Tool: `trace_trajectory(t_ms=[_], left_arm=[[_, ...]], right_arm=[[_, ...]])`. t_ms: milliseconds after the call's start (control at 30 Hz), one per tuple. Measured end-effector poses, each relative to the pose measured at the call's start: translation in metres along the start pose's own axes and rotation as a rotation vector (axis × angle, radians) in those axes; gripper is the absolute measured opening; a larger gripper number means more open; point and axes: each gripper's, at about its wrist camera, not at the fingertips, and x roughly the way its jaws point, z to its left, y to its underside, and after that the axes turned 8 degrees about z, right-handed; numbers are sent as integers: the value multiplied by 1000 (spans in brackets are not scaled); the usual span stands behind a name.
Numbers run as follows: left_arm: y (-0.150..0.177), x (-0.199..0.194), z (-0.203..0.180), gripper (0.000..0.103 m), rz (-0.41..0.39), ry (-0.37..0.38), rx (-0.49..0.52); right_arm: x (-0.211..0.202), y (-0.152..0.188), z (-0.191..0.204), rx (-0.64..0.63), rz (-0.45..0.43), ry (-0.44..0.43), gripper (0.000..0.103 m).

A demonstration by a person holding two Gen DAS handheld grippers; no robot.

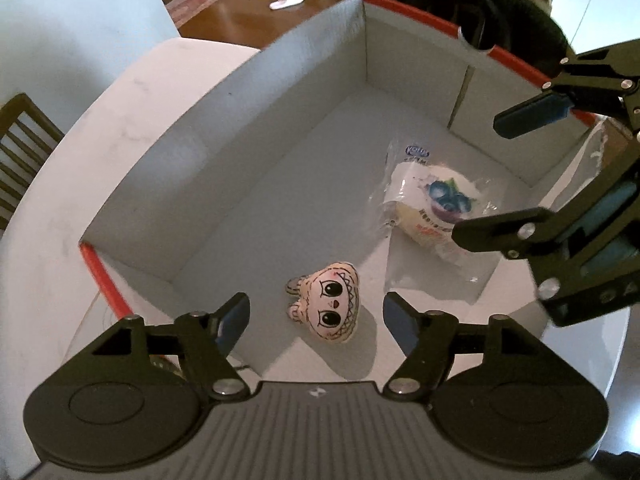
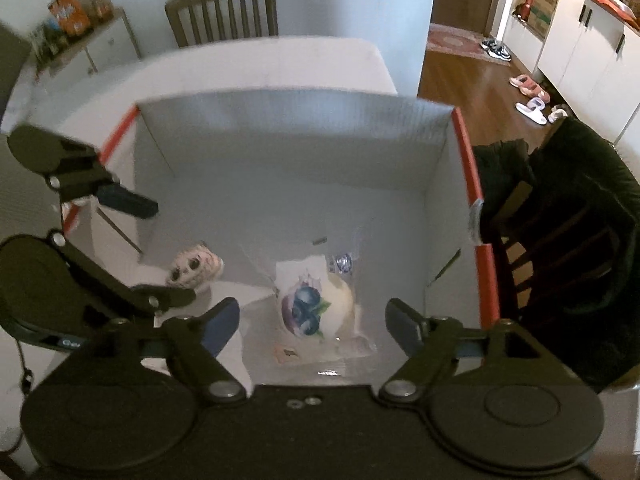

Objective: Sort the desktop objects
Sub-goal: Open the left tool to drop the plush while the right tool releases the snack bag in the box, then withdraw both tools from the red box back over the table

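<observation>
- The left tongs (image 1: 316, 316) hang over the near end of an open white cardboard box (image 1: 224, 152) with red-edged rims; their blue-padded fingers stand wide apart and hold nothing.
- A small plush face toy (image 1: 330, 304) with big black eyes lies on the box floor between those fingers, touching neither.
- A clear-wrapped bun with a blueberry print (image 1: 434, 204) lies on the box floor at about 2 o'clock from the toy, near it but apart.
- The right tongs (image 2: 312, 320) hover above that wrapped bun (image 2: 316, 308), fingers spread wide and empty; in the left wrist view they (image 1: 480, 176) reach in from 3 o'clock.
- In the right wrist view the toy (image 2: 194, 266) sits at 10 o'clock from the bun, with the left tongs (image 2: 164, 252) over it.
- The box stands on a pale round worktop (image 1: 132, 92).
- A wooden chair (image 2: 224, 8) stands at 12 o'clock beyond the worktop (image 2: 280, 64); slippers (image 2: 530, 96) lie on the wooden floor at 2 o'clock.
</observation>
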Motion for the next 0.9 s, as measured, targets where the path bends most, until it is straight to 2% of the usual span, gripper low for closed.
trace_trajectory(t_ms=[33, 67, 200, 267, 467, 733, 900], left_arm=[[4, -3, 3, 74, -10, 9, -12], [-6, -10, 8, 75, -17, 19, -23], [4, -27, 21, 84, -60, 79, -79], [-3, -33, 24, 84, -83, 96, -110], [6, -47, 34, 85, -173, 160, -213], [52, -83, 45, 87, -295, 194, -304], [91, -107, 62, 100, -356, 186, -357]], right_arm=[[-5, 3, -4, 5, -11, -11, 85], [-9, 3, -7, 11, -21, -19, 85], [-25, 8, -13, 26, -57, -44, 88], [-30, 6, -14, 28, -72, -53, 89], [-44, 9, -10, 25, -120, -64, 89], [-61, 14, 16, -5, -168, -80, 93], [-72, 16, 46, -32, -207, -81, 97]])
